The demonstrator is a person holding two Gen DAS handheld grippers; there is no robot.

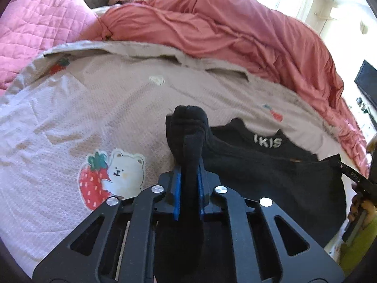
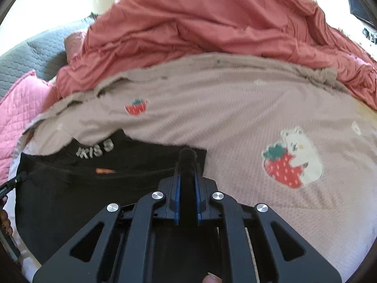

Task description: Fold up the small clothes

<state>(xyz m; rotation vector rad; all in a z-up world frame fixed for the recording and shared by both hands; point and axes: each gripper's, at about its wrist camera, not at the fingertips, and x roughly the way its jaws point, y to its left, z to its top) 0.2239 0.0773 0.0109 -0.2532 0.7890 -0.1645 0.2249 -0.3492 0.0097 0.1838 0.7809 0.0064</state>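
A small black garment [image 1: 271,172] with white letters at its neck lies on a beige bedspread [image 1: 117,108]. My left gripper [image 1: 188,165] is shut on a bunched corner of the garment, which bulges out past the fingertips. In the right wrist view the same garment [image 2: 70,188] lies at the lower left, with a small orange label inside the neck. My right gripper [image 2: 187,165] is shut on the garment's right corner, which pokes up between the blue pads. The right gripper's tip shows at the right edge of the left wrist view [image 1: 355,176].
The bedspread [image 2: 235,108] has strawberry-and-bear prints [image 1: 110,176] [image 2: 292,162]. A rumpled salmon-red duvet [image 1: 223,28] [image 2: 200,23] is heaped along the far side. A pink quilted pillow [image 1: 40,21] lies at the far left. A dark screen [image 1: 367,82] stands at the right.
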